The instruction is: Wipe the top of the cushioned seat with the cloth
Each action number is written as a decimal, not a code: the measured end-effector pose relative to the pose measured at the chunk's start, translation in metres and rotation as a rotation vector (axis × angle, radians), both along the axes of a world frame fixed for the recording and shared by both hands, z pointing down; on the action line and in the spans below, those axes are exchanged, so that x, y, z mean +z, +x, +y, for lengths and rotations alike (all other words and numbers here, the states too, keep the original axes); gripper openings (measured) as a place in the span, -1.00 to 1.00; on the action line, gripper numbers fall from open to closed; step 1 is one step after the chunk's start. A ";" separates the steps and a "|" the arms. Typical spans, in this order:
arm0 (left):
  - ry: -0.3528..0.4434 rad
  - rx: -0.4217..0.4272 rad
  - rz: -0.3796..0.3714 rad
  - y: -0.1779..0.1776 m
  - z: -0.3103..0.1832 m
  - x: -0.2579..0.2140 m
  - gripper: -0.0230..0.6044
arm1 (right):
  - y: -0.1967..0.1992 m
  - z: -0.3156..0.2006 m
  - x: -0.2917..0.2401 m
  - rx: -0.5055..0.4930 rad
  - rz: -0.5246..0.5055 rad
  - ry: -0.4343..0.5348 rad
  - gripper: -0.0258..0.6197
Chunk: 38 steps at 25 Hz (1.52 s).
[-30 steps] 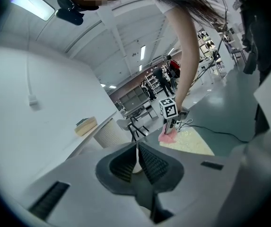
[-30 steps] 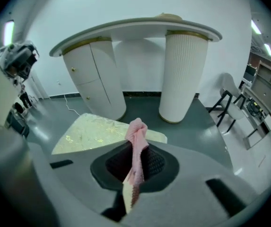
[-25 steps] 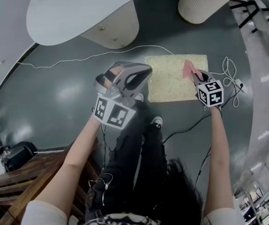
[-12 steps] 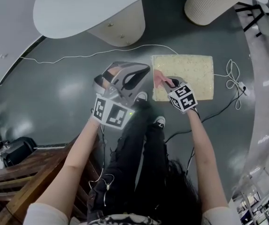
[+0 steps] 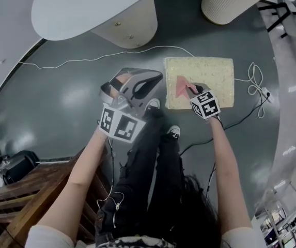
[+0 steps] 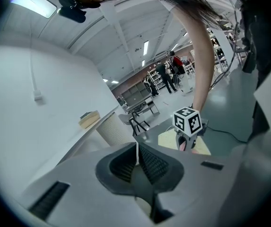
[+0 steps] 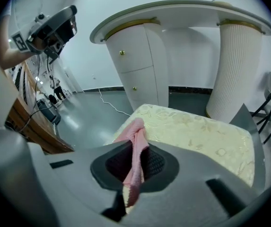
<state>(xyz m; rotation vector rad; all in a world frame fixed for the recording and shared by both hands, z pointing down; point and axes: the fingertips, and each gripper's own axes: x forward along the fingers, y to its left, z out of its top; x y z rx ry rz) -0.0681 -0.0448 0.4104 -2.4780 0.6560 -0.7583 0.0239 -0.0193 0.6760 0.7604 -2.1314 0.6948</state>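
Wipe in progress, by look. R gripper (image 7: 133, 164) clamped on pink cloth (image 7: 136, 132), cloth pinched between pads, free end over near-left part of seat (image 5: 212, 71). Seat is pale yellow patterned cushion, low on grey floor (image 5: 75, 102) beside white pedestals (image 5: 124, 32). L gripper (image 6: 136, 156) has jaws together, nothing between, held up at left, well apart from seat. To do well: press cloth flat on top, sweep overlapping strokes edge to edge incl. far corners. Firm pinch so cloth can't slip out.
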 end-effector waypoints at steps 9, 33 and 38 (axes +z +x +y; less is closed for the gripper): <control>-0.009 0.052 0.009 0.046 -0.004 0.004 -0.89 | 0.119 -0.019 0.002 0.155 0.107 0.006 -0.89; -0.002 0.054 0.010 0.078 -0.003 -0.002 -0.89 | 0.246 -0.016 -0.022 0.355 0.168 0.015 -0.89; 0.005 0.042 0.023 0.079 -0.002 -0.014 -0.89 | 0.173 0.000 -0.053 0.194 0.053 0.070 -0.89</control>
